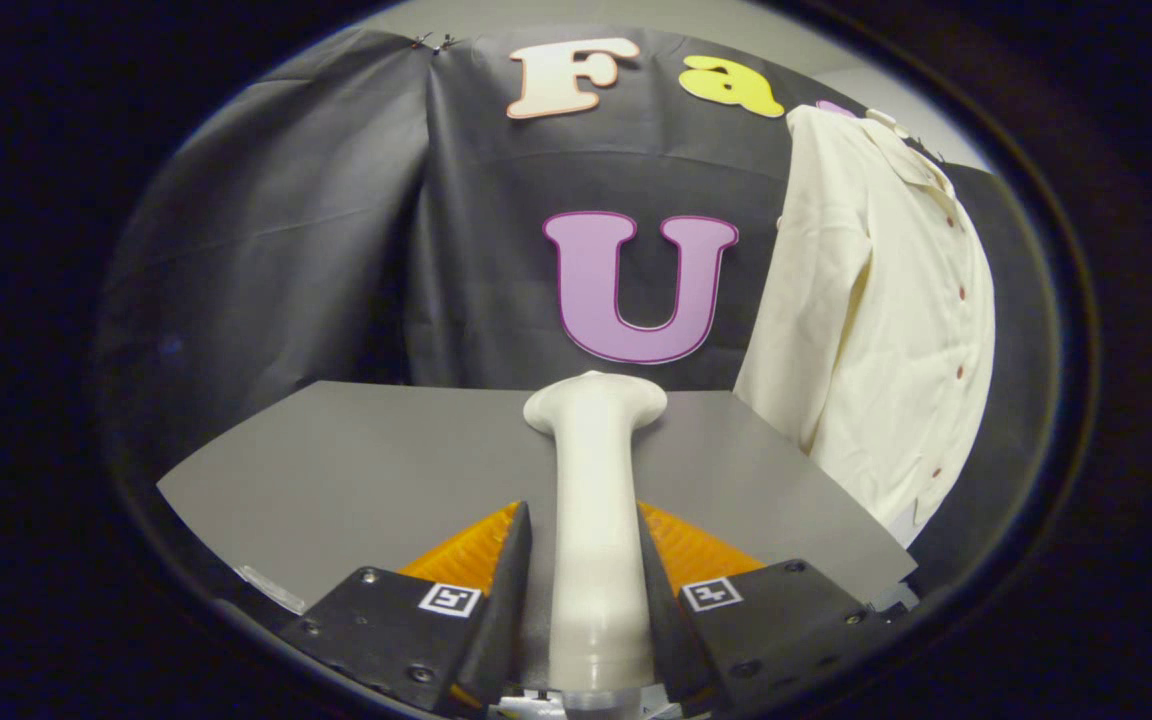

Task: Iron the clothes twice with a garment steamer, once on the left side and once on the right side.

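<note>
Steamer (596,520), white and slim, stands lengthwise in the claw (591,560), its handle clamped between the two fingers, which press on it from either side. Its flared head points forward, past the fingertips, above the far part of the grey bench (356,470). The claw is closed down to the width of the handle and holds nothing else. Right of the steamer's head, and beyond the bench's right corner, hangs a cream shirt (876,330) against the black cloth wall (336,230). The shirt hangs with its front placket and a row of small dark buttons facing out, one long sleeve drooping on the side nearer the steamer. The steamer's head is well apart from the shirt. The shirt's collar appears to sit on a hanger, though that part is too small to tell surely.
</note>
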`<state>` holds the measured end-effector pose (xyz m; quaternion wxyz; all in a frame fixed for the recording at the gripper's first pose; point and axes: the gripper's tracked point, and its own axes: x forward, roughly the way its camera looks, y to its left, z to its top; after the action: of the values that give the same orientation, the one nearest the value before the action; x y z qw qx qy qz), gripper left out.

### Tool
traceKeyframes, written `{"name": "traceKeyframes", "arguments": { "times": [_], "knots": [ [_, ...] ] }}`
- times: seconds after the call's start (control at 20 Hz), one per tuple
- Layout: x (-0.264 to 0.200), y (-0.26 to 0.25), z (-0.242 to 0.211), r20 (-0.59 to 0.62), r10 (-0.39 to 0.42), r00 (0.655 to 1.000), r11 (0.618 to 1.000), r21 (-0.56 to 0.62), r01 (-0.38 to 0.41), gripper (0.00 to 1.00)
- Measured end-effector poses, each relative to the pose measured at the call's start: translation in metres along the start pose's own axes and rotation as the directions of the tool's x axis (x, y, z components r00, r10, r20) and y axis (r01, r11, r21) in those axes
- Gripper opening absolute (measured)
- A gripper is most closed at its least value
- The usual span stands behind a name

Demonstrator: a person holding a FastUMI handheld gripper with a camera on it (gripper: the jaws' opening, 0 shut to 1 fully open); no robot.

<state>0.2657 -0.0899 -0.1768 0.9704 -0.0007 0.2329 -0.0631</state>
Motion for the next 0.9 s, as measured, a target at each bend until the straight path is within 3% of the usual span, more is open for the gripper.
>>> {"name": "traceKeyframes", "arguments": {
  "times": [0.05,0.1,0.55,0.9],
  "knots": [
    [0.007,0.002,-0.003,0.004,0.018,1.000,1.000,0.016,-0.018,0.54],
    [-0.005,0.002,0.001,0.010,0.022,1.000,0.999,0.026,-0.022,0.42],
    [-0.045,-0.001,0.033,0.196,0.121,0.973,0.992,0.022,-0.127,0.37],
    [-0.096,-0.072,0.066,0.327,0.058,0.943,0.995,0.058,-0.081,0.37]
  ]
}}
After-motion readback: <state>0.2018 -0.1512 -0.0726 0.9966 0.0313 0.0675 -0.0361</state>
